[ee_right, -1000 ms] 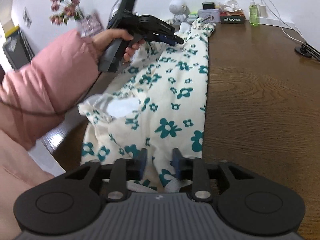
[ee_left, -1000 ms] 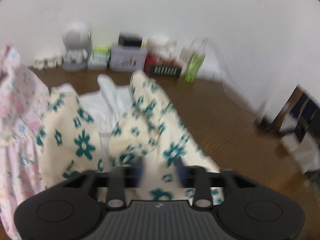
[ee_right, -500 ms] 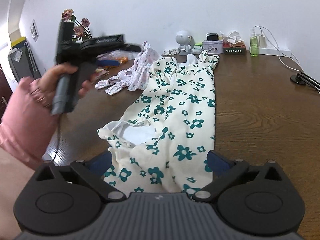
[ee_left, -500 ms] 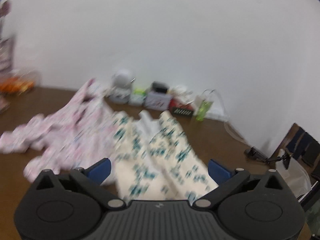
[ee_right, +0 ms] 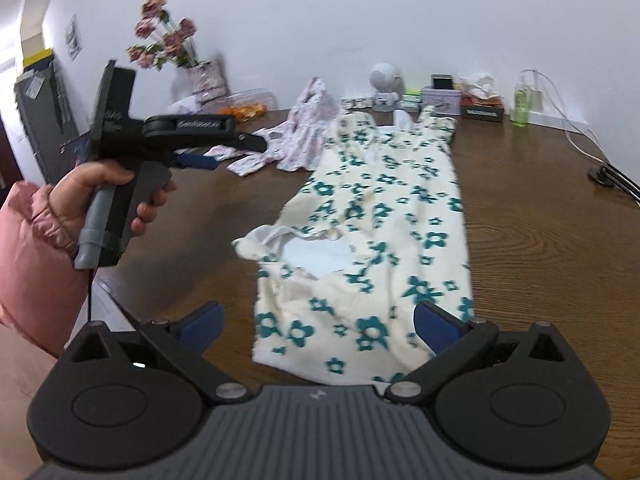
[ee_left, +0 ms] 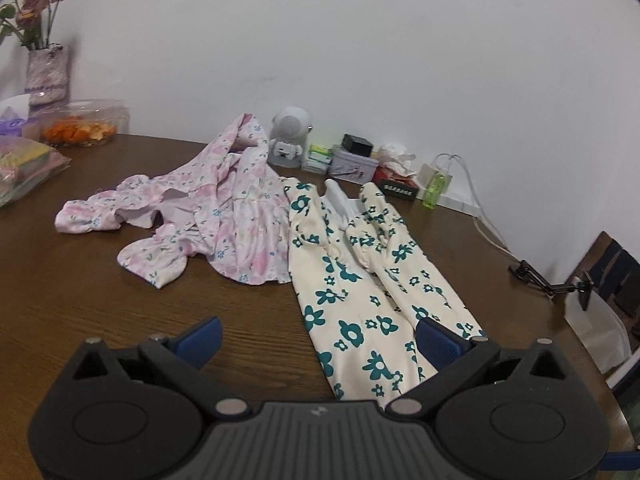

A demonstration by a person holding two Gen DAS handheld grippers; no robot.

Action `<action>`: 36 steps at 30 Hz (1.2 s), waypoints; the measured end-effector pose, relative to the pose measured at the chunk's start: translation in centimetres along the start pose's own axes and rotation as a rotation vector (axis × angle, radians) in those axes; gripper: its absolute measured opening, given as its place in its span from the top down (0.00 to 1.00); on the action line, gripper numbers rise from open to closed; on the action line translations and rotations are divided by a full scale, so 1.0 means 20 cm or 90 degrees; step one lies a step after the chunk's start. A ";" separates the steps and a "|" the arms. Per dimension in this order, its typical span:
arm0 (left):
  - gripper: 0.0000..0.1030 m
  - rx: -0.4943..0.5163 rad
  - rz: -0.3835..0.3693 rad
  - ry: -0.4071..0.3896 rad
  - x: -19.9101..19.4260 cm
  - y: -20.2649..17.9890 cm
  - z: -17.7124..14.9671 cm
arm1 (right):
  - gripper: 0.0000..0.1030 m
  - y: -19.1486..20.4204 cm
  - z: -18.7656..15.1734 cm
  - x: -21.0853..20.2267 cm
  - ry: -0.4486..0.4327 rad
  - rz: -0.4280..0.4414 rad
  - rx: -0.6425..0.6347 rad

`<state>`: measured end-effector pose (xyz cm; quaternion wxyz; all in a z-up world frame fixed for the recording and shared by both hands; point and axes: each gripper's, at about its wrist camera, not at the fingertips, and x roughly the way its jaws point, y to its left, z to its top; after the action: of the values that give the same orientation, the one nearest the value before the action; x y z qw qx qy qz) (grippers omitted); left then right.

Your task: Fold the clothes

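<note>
Along the wall I see a small white robot-shaped speaker (ee_left: 289, 136), a grey tin (ee_left: 354, 163) and a green bottle (ee_left: 435, 190). Far left stands a vase of faded roses (ee_right: 202, 76) beside a clear container of orange peel (ee_left: 80, 128). All sit on a brown wooden table (ee_left: 100, 280).

Left gripper (ee_left: 318, 338): jaws spread wide, blue pads far apart, nothing between them, held above table level, facing forward. In right wrist view same tool (ee_right: 224, 152) is raised in air, gripped by left hand (ee_right: 108, 196) wrapped around handle, pink sleeve (ee_right: 36, 252) at wrist. Right gripper (ee_right: 318, 326): jaws spread wide, empty, tilted slightly downward.
</note>
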<state>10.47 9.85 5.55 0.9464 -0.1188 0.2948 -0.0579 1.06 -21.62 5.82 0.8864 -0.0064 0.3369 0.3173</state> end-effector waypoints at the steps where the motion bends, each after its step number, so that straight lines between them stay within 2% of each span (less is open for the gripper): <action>1: 0.00 0.009 -0.010 0.007 0.01 0.02 0.01 | 0.00 0.02 0.01 0.03 0.009 -0.002 -0.007; 4: 0.04 0.035 -0.005 0.020 0.07 0.05 0.07 | 0.06 0.10 0.02 0.12 0.034 -0.007 -0.026; 6: 0.13 0.038 0.001 0.031 0.13 0.07 0.11 | 0.21 0.14 0.03 0.18 0.051 -0.010 -0.040; 7: 0.16 0.038 0.000 0.037 0.17 0.08 0.13 | 0.25 0.17 0.04 0.21 0.060 -0.012 -0.046; 8: 0.22 0.038 -0.006 0.048 0.21 0.09 0.15 | 0.31 0.19 0.04 0.23 0.068 -0.014 -0.053; 10: 0.32 0.037 -0.018 0.070 0.29 0.11 0.17 | 0.36 0.24 0.05 0.29 0.086 -0.017 -0.066; 12: 0.48 0.048 -0.022 0.093 0.37 0.11 0.19 | 0.43 0.29 0.06 0.35 0.103 -0.020 -0.079; 14: 0.61 0.055 -0.023 0.111 0.44 0.11 0.20 | 0.47 0.32 0.07 0.39 0.115 -0.026 -0.086; 16: 0.65 0.049 -0.027 0.128 0.52 0.11 0.22 | 0.49 0.32 0.08 0.41 0.123 -0.034 -0.087; 18: 0.71 0.045 -0.027 0.144 0.59 0.12 0.24 | 0.55 0.32 0.08 0.43 0.131 -0.042 -0.087; 24: 0.72 0.050 -0.028 0.173 0.77 0.12 0.35 | 0.71 0.31 0.10 0.48 0.153 -0.063 -0.086; 31: 0.72 0.043 -0.037 0.205 0.98 0.16 0.42 | 0.76 0.28 0.11 0.49 0.159 -0.063 -0.074; 36: 0.74 0.047 -0.050 0.213 1.05 0.19 0.42 | 0.76 0.27 0.11 0.48 0.158 -0.060 -0.067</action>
<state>32.68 11.22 -0.24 0.8848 -0.0845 0.4410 -0.1244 4.78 -11.43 2.82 0.8502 -0.1081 0.4261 0.2898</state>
